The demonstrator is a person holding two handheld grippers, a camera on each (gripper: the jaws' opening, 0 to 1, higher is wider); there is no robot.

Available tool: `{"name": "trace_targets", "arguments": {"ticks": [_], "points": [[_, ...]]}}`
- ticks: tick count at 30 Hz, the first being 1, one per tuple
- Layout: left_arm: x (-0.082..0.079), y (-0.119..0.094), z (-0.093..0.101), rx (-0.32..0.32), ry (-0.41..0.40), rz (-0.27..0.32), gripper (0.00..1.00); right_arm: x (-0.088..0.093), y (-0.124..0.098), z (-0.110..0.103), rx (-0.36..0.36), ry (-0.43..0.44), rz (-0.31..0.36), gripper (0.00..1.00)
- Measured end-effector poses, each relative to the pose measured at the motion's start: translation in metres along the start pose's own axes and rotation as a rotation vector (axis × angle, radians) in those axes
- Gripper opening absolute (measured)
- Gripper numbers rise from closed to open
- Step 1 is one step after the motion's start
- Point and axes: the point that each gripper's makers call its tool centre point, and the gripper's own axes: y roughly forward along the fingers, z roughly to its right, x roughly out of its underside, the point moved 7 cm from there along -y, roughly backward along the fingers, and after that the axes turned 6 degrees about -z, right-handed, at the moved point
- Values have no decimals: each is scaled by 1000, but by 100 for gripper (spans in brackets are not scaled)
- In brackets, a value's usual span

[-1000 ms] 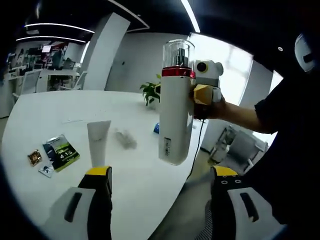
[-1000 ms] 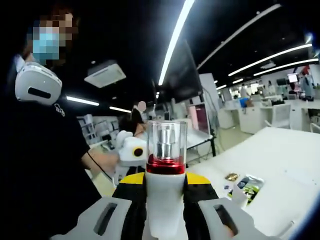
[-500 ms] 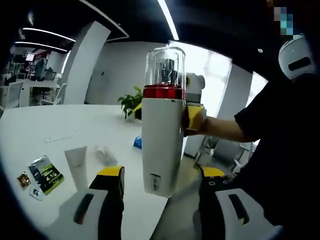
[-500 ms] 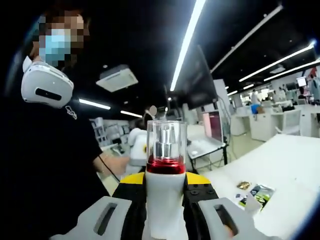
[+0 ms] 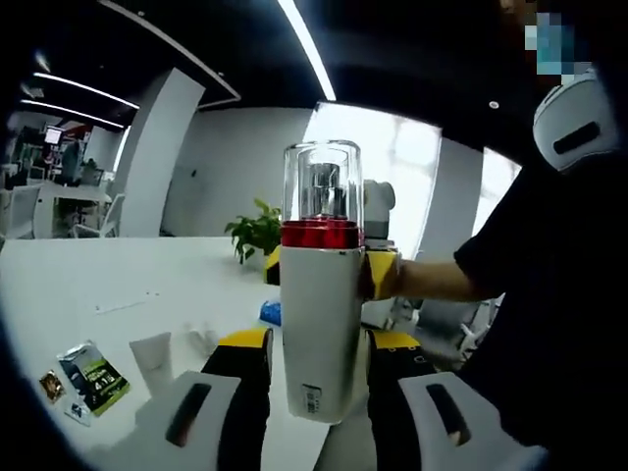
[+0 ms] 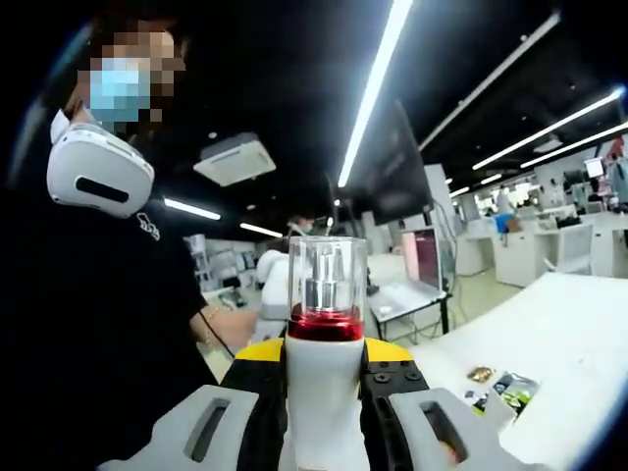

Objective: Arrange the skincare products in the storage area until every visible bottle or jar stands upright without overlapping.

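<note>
Right claw: both jaws clamped on the white body of the pump bottle, held upright in the air, red collar and clear cap above the jaw tips. Left claw: jaws bracket the same bottle low on its body; contact not discernible, state cannot be told. Below, on the white surface: a white tube, upright, and a green sachet lying flat toward the near edge.

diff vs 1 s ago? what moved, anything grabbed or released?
The left gripper closed in around the white pump bottle; its jaws went from wide apart to flanking the body, contact unclear. The right gripper stays shut on the bottle, upright. The tube and sachets on the table look unchanged.
</note>
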Motion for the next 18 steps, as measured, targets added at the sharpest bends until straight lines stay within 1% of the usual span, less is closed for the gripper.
{"name": "trace_targets", "arguments": {"ticks": [1, 3, 6, 9, 11, 12, 14, 16, 18], "points": [[-2, 0, 0, 3, 3, 12, 29, -1, 0, -1, -5, 0, 4, 19], [-3, -1, 0, 10, 10, 19, 28, -1, 1, -2, -17, -8, 4, 19], [-4, -2, -1, 4, 31, 7, 28, -1, 1, -1, -15, -14, 2, 20], [-5, -2, 0, -8, 65, -12, 26, -1, 1, -3, -16, -44, 0, 20], [-6, -2, 2, -30, 109, -27, 25, -2, 1, -4, -13, -64, -16, 21], [-6, -2, 2, -44, 126, -32, 25, -2, 1, -4, 0, -84, -40, 21], [-5, -2, 0, -69, 154, -35, 25, -2, 1, -3, 15, -95, -61, 21], [-4, -1, -1, -77, 161, -35, 25, -1, 0, 0, 19, -76, -68, 21], [-3, 0, -3, -82, 168, -31, 25, -1, 0, 0, 18, -48, -60, 22]]}}
